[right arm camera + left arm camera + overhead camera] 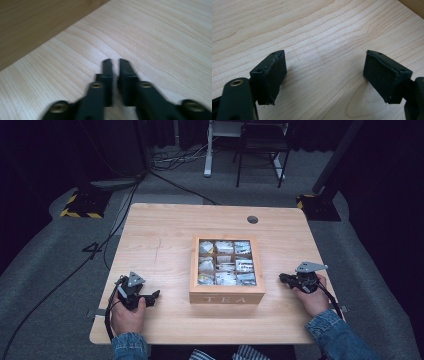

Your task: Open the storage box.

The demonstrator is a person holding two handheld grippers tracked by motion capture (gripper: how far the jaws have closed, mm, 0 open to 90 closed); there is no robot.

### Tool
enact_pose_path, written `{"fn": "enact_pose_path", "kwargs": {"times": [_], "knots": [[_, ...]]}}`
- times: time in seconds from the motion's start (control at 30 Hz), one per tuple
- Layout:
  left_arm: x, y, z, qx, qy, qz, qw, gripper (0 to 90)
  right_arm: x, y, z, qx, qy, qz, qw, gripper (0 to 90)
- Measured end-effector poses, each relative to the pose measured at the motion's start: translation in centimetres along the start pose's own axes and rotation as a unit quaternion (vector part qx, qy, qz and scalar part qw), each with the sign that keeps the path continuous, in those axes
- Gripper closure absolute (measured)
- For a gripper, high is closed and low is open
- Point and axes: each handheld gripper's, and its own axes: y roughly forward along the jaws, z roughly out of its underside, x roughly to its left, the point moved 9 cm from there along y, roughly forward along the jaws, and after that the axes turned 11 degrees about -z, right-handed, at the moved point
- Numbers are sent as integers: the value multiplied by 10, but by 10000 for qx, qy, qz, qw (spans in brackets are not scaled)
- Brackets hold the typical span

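A square light-wood tea box with a clear-paned lid over sachet compartments sits mid-desk, nearer the front edge. It looks rigid and fairly light, best taken at its side walls. The left gripper rests wide apart; the right gripper rests nearly together, empty.

Left gripper agape (right gripper closed)
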Motion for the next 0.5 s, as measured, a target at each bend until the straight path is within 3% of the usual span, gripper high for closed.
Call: {"fn": "enact_pose_path", "kwargs": {"times": [0.13,0.3,0.5], "knots": [[0,0,0,0,-1,-1,10000,195,-2,-4,0,92,38,36,9999,900],[0,0,0,1,1,-1,10000,195,8,-21,-13,-217,215,-237,9993,900],[0,0,0,-1,-4,-1,10000,195,26,-37,-28,-447,49,-503,9977,900]]}}
